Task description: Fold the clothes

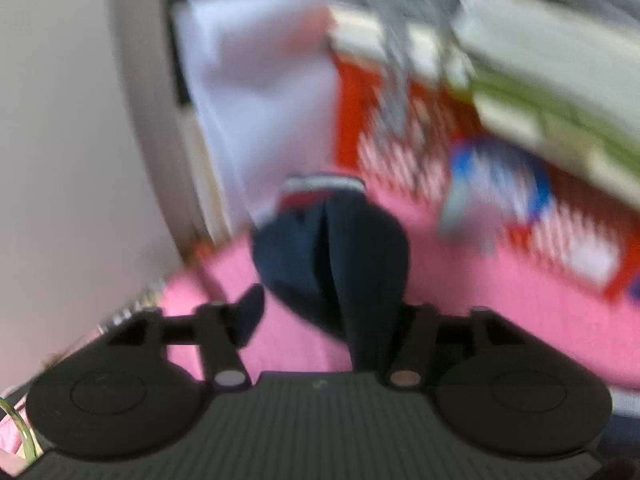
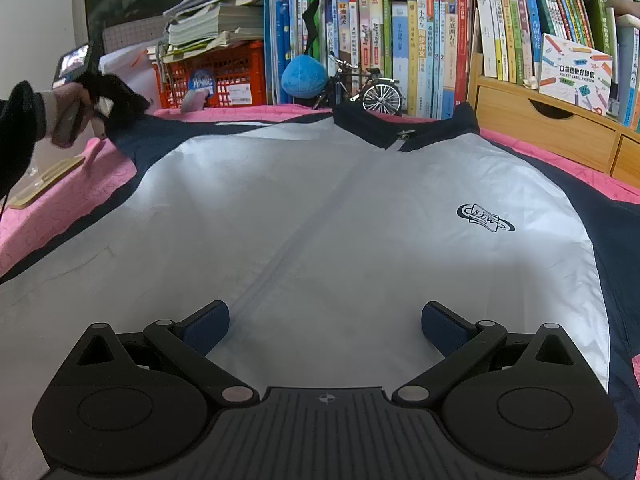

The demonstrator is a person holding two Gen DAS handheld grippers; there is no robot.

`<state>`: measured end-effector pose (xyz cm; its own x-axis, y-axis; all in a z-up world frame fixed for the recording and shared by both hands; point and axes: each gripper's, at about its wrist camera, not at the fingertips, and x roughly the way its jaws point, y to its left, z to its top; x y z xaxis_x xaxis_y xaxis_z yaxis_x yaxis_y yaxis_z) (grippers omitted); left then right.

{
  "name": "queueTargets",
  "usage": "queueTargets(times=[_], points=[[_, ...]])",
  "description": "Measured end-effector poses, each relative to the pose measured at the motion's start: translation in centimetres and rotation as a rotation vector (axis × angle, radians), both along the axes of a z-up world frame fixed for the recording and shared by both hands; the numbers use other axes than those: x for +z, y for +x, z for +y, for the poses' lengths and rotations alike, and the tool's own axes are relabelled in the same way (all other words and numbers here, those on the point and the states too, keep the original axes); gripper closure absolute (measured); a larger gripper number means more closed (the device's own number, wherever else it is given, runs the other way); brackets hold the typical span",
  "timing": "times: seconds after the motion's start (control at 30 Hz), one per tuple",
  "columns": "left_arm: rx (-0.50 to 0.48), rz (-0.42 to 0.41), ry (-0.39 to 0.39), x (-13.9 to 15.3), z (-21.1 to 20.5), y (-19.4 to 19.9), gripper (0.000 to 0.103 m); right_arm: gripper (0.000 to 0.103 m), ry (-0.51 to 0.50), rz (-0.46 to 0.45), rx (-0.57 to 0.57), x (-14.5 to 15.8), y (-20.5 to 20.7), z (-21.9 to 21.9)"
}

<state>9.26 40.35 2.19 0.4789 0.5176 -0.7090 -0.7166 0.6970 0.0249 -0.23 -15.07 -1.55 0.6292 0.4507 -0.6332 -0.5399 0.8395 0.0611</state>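
A grey jacket [image 2: 320,200] with navy sleeves and collar lies front up and spread flat on a pink cover [image 2: 60,208]. My right gripper [image 2: 324,320] hovers open over its lower front, with nothing between the pads. At the far left a hand holds my left gripper [image 2: 112,92] at the end of the jacket's left sleeve. The left wrist view is blurred. There the navy sleeve [image 1: 332,256], with a red and white cuff [image 1: 320,188], runs between the fingers of my left gripper [image 1: 328,308] and lies against the right one. Pink cover shows beside the left finger [image 1: 252,308], so the jaws stand apart.
Behind the jacket stand an orange crate [image 2: 224,76] under stacked papers, a row of books [image 2: 400,40], a blue plush ball [image 2: 304,76] and a model bicycle [image 2: 372,92]. Wooden drawers [image 2: 540,128] are at the right. A small wooden piece [image 2: 44,184] lies on the cover's left edge.
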Motion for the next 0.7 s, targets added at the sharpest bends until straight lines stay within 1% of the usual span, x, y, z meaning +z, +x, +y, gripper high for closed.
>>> queueTargets(times=[0.03, 0.07, 0.13, 0.17, 0.2, 0.23, 0.27, 0.33, 0.37, 0.4, 0.43, 0.47, 0.5, 0.53, 0.6, 0.63, 0.7], points=[[-0.018, 0.013, -0.004, -0.4, -0.4, 0.0, 0.039, 0.000, 0.000, 0.000, 0.000, 0.0, 0.0, 0.0], [-0.026, 0.011, -0.010, -0.7, -0.6, -0.1, 0.035, 0.000, 0.000, 0.000, -0.001, 0.0, 0.0, 0.0], [-0.006, -0.005, -0.045, -1.5, -0.5, -0.2, 0.032, 0.000, -0.001, 0.001, -0.001, 0.0, -0.1, 0.1], [0.006, -0.013, -0.064, -1.9, -0.4, -0.2, 0.033, 0.000, -0.001, 0.001, -0.001, 0.1, -0.1, 0.1], [0.021, -0.026, -0.083, -2.2, -0.3, -0.2, 0.039, 0.000, -0.001, 0.001, -0.002, 0.1, -0.1, 0.1], [0.036, -0.040, -0.102, -2.6, -0.2, -0.2, 0.076, 0.000, -0.001, 0.001, -0.002, 0.1, -0.1, 0.1], [0.039, -0.075, -0.128, -2.5, -0.2, 0.0, 0.100, 0.000, -0.001, 0.001, -0.002, 0.1, -0.1, 0.1], [-0.028, -0.247, -0.158, -0.4, -1.2, -0.1, 0.099, 0.000, -0.001, 0.001, -0.002, 0.1, -0.1, 0.1], [-0.124, -0.399, -0.172, 1.4, -1.8, -0.7, 0.097, 0.000, -0.001, 0.001, -0.002, 0.1, -0.1, 0.1], [-0.219, -0.531, -0.170, 3.2, -2.2, -1.8, 0.097, 0.000, -0.001, 0.001, -0.002, 0.1, -0.1, 0.1], [-0.312, -0.656, -0.164, 4.9, -2.6, -2.9, 0.094, 0.000, -0.001, 0.001, -0.002, 0.1, -0.1, 0.1], [-0.372, -0.734, -0.124, 6.3, -2.8, -3.8, 0.091, 0.000, -0.001, 0.001, -0.002, 0.1, -0.1, 0.1], [-0.377, -0.729, -0.086, 7.0, -2.8, -4.2, 0.091, 0.000, -0.001, 0.001, -0.002, 0.1, -0.1, 0.1], [-0.343, -0.664, -0.066, 7.1, -2.3, -4.0, 0.091, 0.000, -0.001, 0.002, -0.002, 0.1, -0.1, 0.1], [-0.247, -0.540, -0.066, 5.7, -1.1, -3.8, 0.091, 0.000, -0.001, 0.001, -0.002, 0.1, -0.1, 0.1], [-0.180, -0.439, -0.045, 4.3, -0.6, -3.5, 0.091, 0.000, -0.001, 0.001, -0.002, 0.1, -0.1, 0.1], [-0.105, -0.253, -0.034, 1.3, -0.1, -2.7, 0.087, 0.000, -0.001, 0.001, -0.001, 0.1, -0.1, 0.1]])
